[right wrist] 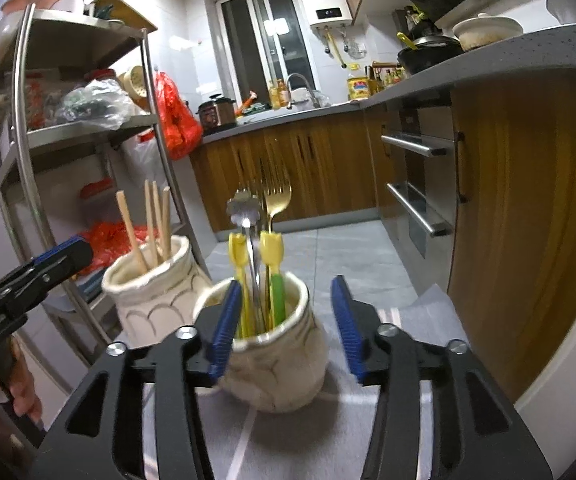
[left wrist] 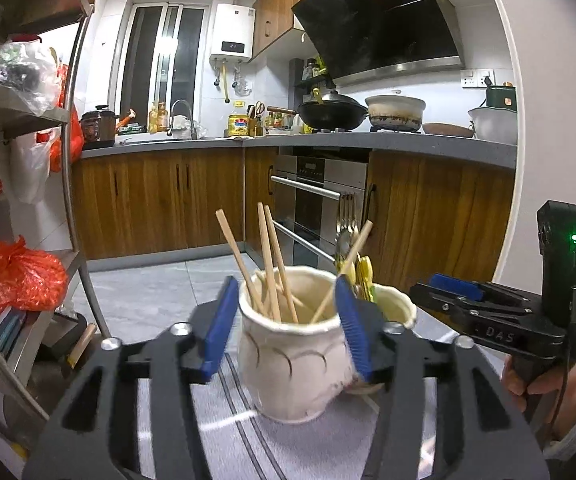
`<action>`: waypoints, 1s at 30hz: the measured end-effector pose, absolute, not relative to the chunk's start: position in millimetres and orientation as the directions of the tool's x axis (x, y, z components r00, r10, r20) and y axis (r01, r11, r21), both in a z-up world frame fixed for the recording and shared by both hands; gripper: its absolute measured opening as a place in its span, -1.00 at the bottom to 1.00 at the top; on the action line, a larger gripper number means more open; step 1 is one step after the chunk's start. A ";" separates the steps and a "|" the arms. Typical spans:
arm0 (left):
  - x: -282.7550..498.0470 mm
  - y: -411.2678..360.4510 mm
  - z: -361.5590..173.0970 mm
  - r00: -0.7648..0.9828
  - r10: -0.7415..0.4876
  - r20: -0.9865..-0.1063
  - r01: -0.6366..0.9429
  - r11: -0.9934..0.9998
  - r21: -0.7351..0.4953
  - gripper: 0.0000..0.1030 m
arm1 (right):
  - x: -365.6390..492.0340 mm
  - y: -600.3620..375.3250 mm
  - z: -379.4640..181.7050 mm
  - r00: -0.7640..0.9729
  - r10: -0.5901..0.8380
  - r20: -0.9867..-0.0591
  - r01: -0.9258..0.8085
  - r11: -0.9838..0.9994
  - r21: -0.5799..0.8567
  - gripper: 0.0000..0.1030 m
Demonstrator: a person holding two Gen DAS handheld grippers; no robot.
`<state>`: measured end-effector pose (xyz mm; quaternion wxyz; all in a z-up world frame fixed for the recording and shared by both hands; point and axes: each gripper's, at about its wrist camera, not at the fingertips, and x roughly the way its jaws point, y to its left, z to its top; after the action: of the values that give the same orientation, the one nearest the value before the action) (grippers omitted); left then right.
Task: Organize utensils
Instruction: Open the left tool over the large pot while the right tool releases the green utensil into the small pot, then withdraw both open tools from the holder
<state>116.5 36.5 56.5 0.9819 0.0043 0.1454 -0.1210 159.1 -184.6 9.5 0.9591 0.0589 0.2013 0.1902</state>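
Note:
Two cream ceramic jars stand side by side on a grey striped cloth (left wrist: 224, 432). The left jar (left wrist: 291, 356) holds several wooden chopsticks (left wrist: 268, 264). My left gripper (left wrist: 288, 328) is open, its blue pads on either side of this jar, close to its walls. The right jar (right wrist: 276, 360) holds gold forks (right wrist: 276, 200), a metal spoon (right wrist: 244, 208) and yellow-topped utensils (right wrist: 272, 252). My right gripper (right wrist: 284, 328) is open around that jar; the left pad is near the rim, the right pad stands apart. The chopstick jar also shows in the right wrist view (right wrist: 156, 284).
A steel shelf rack (right wrist: 88, 128) with bags stands at the left. Wooden cabinets (left wrist: 156, 200) and an oven (left wrist: 315, 208) lie ahead, with a grey tiled floor (left wrist: 160, 292) below the cloth's far edge. A wooden cabinet side (right wrist: 527, 220) rises close on the right.

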 end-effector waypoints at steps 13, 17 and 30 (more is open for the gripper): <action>79.0 35.5 24.5 0.923 -0.199 -0.329 0.209 0.978 -0.006 0.56 | 111.1 -191.6 7.9 0.866 0.375 -0.331 -0.373 0.925 0.074 0.81; 76.3 36.1 20.1 0.932 -0.184 -0.312 0.193 0.981 -0.003 0.71 | 111.3 -193.9 4.3 0.864 0.383 -0.326 -0.379 0.922 0.077 0.88; 75.0 41.5 15.9 0.942 -0.164 -0.292 0.167 0.986 -0.014 0.89 | 105.5 -185.9 2.6 0.892 0.348 -0.290 -0.359 0.933 0.015 0.90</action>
<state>75.0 41.5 15.9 0.9855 0.0054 0.1475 -0.0838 105.5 -185.9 2.6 0.9723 -0.0192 0.1455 0.1817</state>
